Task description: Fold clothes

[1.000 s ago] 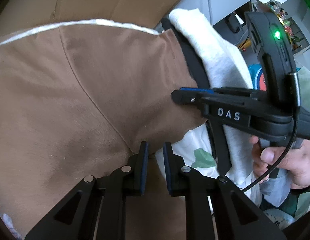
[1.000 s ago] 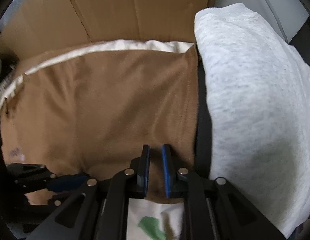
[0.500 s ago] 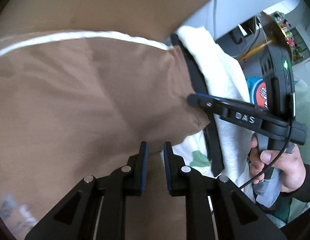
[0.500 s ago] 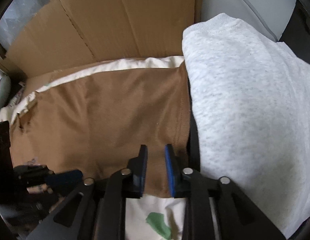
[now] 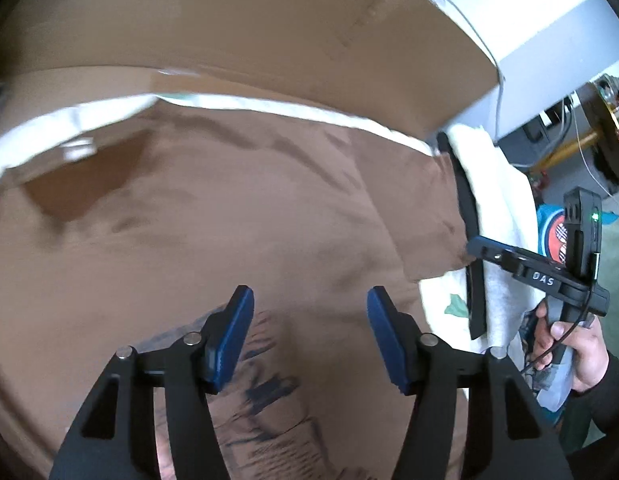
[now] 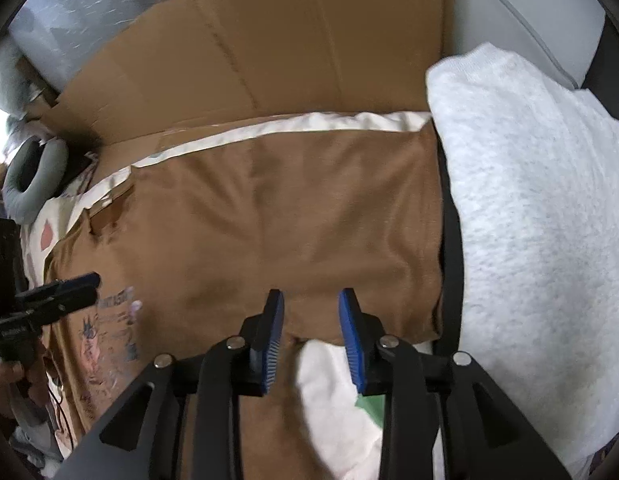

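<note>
A brown garment (image 5: 229, 220) lies spread flat across the middle of both views, on a cream sheet (image 6: 333, 400) in front of a cardboard panel (image 6: 309, 40). The left gripper (image 5: 309, 316) and right gripper (image 6: 311, 316) both hover over its near edge, fingers released and holding nothing. A grey sweatshirt (image 6: 529, 220) fills the right side of the right wrist view.

Cardboard wall (image 6: 309, 40) blocks behind; grey sweater (image 6: 529, 220) crowds right.
</note>
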`<state>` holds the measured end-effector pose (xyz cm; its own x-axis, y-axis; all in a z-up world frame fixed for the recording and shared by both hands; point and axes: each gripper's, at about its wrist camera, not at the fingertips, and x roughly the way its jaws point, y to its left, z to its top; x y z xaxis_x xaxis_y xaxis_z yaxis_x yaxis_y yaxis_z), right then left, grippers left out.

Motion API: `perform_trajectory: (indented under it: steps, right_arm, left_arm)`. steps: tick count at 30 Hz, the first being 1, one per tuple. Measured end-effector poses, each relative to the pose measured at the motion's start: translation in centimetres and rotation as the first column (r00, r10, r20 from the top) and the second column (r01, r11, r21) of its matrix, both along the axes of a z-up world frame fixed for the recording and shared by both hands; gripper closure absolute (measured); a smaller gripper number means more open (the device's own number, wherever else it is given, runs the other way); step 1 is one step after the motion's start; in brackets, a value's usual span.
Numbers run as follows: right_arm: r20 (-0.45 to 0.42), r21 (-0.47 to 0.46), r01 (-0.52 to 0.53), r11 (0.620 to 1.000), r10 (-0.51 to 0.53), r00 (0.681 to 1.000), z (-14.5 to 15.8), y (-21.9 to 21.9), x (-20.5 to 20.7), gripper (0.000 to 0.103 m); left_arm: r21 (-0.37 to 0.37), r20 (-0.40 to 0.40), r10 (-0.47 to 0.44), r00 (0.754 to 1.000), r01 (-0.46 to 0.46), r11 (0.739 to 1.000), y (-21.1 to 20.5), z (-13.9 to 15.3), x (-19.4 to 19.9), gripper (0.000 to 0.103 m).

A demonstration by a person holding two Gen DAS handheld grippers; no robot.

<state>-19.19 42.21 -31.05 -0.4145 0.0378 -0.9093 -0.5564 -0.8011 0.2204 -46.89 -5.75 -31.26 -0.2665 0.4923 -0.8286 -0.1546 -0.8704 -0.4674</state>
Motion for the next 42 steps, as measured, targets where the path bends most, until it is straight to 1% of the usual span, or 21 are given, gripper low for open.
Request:
perform_trajectory:
  steps: [2,5,9,10,11,13,14,15,17,18,19,20,21,24,28,33,39,42]
  right_arm:
    - [-0.010,0.019,0.004,1.000,-0.003,1.000,0.8,-0.4,0.0,0.075]
    - [-0.009,0.010,0.006,1.000,-0.006,1.000,1.8,-0.9,-0.1,0.072]
    - [0.013,0.009,-0.003,1.000,0.003,1.000,3.3,-1.7,0.4,0.064]
    - [0.015,0.006,0.004,1.000,-0.004,1.000,3.8,-1.8,0.7,0.059]
    - [0.017,0.003,0.011,1.000,-0.011,1.000,4.3,-2.0,0.9,0.056]
    - [0.017,-0.004,0.027,1.000,-0.027,0.999,5.3,-2.0,1.5,0.046]
    - [0.018,-0.007,0.034,0.999,-0.034,0.999,5.8,-2.1,1.8,0.043]
    - [0.021,-0.012,0.030,0.999,-0.030,0.999,6.3,-2.3,2.1,0.037]
    - [0.029,-0.021,0.024,0.999,-0.023,0.999,7.4,-2.6,2.6,0.032]
    - [0.033,-0.026,0.022,0.999,-0.021,0.999,8.0,-2.9,2.9,0.028]
    - [0.038,-0.030,0.020,0.999,-0.019,0.999,8.6,-3.1,3.2,0.020]
    - [0.042,-0.034,0.019,0.999,-0.017,0.999,9.2,-3.3,3.4,0.015]
    - [0.046,-0.039,0.017,0.999,-0.016,0.999,9.8,-3.5,3.7,0.009]
    - [0.059,-0.041,0.008,0.999,-0.006,0.998,11.6,-4.1,4.4,0.001]
    - [0.071,-0.057,-0.014,0.998,0.018,0.997,14.5,-4.8,5.3,0.001]
    - [0.075,-0.065,-0.057,0.996,0.062,0.995,18.4,-5.7,5.5,0.001]
    - [0.058,-0.053,-0.117,0.992,0.120,0.991,23.9,-7.0,5.1,0.001]
    - [0.031,-0.051,-0.149,0.988,0.151,0.988,26.8,-7.6,4.8,0.001]
  left_arm:
    - [-0.015,-0.003,0.038,0.999,-0.038,0.999,-2.0,0.6,0.6,0.043]
    - [-0.043,-0.006,0.082,0.997,-0.083,0.996,-4.4,2.0,1.5,0.043]
    - [-0.072,0.000,0.130,0.992,-0.129,0.989,-7.3,3.7,3.1,0.043]
    - [-0.077,0.006,0.142,0.990,-0.142,0.987,-8.0,4.1,3.6,0.042]
    - [-0.083,0.012,0.153,0.988,-0.151,0.985,-8.5,4.4,4.0,0.040]
    - [-0.104,0.022,0.173,0.985,-0.169,0.980,-9.7,5.4,5.3,0.021]
    - [-0.107,0.025,0.184,0.983,-0.180,0.978,-10.3,5.9,5.8,0.018]
    - [-0.101,0.029,0.196,0.980,-0.192,0.976,-10.7,6.4,6.4,0.016]
    - [-0.112,0.024,0.222,0.975,-0.218,0.970,-11.5,7.8,7.5,0.016]
    - [-0.123,0.020,0.229,0.973,-0.224,0.967,-11.8,8.4,8.0,0.016]
    - [-0.132,0.018,0.236,0.971,-0.232,0.964,-12.1,9.1,8.6,0.016]
    - [-0.138,0.021,0.245,0.969,-0.240,0.961,-12.5,9.7,9.2,0.016]
    - [-0.142,0.024,0.254,0.967,-0.248,0.958,-12.8,10.3,9.9,0.016]
    - [-0.156,0.030,0.270,0.962,-0.263,0.952,-13.4,12.2,11.6,0.015]
    - [-0.172,0.043,0.286,0.957,-0.275,0.946,-14.2,14.9,13.7,0.015]
    - [-0.182,0.044,0.313,0.949,-0.300,0.936,-15.1,19.2,16.1,0.015]
    - [-0.199,0.001,0.322,0.947,-0.315,0.928,-16.1,24.6,18.7,0.015]
    - [-0.212,-0.039,0.331,0.943,-0.332,0.919,-16.9,27.1,20.1,0.015]
